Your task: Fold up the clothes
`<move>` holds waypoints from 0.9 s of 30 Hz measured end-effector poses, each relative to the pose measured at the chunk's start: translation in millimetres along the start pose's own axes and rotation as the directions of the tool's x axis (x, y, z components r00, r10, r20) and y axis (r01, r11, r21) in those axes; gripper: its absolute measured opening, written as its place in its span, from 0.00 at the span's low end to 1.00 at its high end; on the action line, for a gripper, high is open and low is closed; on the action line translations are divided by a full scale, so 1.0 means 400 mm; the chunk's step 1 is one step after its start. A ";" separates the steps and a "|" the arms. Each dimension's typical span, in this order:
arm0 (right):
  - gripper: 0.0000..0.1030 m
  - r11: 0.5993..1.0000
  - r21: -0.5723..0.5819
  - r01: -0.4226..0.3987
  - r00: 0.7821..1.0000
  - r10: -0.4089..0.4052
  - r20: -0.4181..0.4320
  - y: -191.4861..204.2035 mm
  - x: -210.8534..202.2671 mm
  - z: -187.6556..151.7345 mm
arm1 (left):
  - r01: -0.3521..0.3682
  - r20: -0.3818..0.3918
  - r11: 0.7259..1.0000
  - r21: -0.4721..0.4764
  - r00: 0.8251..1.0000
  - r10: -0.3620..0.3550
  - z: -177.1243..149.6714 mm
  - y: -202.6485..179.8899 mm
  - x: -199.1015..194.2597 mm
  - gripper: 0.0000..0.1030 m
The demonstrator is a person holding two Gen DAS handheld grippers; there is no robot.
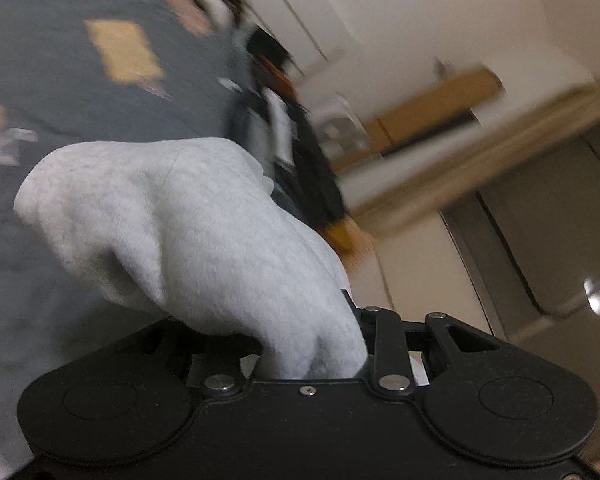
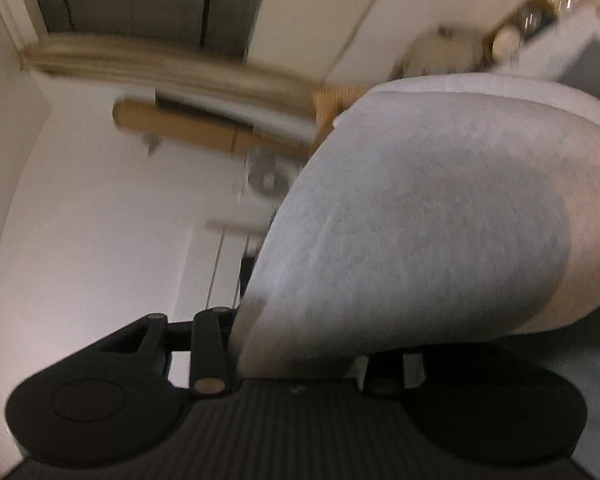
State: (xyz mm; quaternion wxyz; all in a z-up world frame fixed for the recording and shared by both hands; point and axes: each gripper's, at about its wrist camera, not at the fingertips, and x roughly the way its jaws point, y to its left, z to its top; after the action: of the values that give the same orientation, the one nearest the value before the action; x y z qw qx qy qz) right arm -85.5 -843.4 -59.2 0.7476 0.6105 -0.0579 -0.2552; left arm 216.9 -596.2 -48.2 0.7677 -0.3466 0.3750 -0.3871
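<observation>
Item: pale grey garment (image 1: 188, 232), held aloft against the person's dark top (image 1: 80, 60). Left gripper (image 1: 312, 360) and right gripper (image 2: 300, 360): jaws clamped on cloth. Step, judged: carrying or spreading. Next needs a flat surface; none visible.

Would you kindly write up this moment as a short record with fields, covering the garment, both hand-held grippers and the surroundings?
garment: light grey fleecy cloth, bunched and lifted, not laid flat
left hand-held gripper: shut on the cloth, which spills up out of it
right hand-held gripper: shut on grey cloth; whether it is the same garment cannot be told
person: torso in a dark grey printed top, close behind the cloth
surroundings: white walls, blurred by motion
fold progress: no fold visible
</observation>
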 end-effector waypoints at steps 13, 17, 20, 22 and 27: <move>0.37 0.999 0.000 -0.050 0.904 0.045 0.424 -0.144 0.025 0.078 | 0.366 -0.335 0.899 0.239 0.900 -0.278 -0.064 -0.195 0.534 0.28; 0.37 0.998 0.024 0.063 0.899 -0.067 0.433 -0.280 0.064 -0.044 | 0.373 -0.481 0.889 0.267 0.851 -0.213 -0.111 -0.031 0.672 0.28; 0.37 0.969 0.114 0.218 0.915 -0.243 0.321 -0.402 0.132 -0.136 | 0.282 -0.535 0.914 0.293 0.840 -0.088 -0.131 0.079 0.733 0.30; 0.37 0.965 0.035 0.260 0.912 -0.257 0.319 -0.427 0.157 -0.191 | 0.261 -0.537 0.918 0.299 0.841 -0.065 -0.129 0.118 0.744 0.30; 0.38 0.963 -0.024 0.267 0.903 -0.242 0.354 -0.375 0.189 -0.205 | 0.221 -0.540 0.920 0.323 0.842 -0.013 -0.123 0.198 0.772 0.30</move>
State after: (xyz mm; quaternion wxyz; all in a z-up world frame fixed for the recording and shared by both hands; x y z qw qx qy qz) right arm -34.2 -823.8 -237.8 0.7072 0.5307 -0.0999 -0.4564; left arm 331.0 -835.5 -231.6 0.6609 -0.0975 0.4683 -0.5783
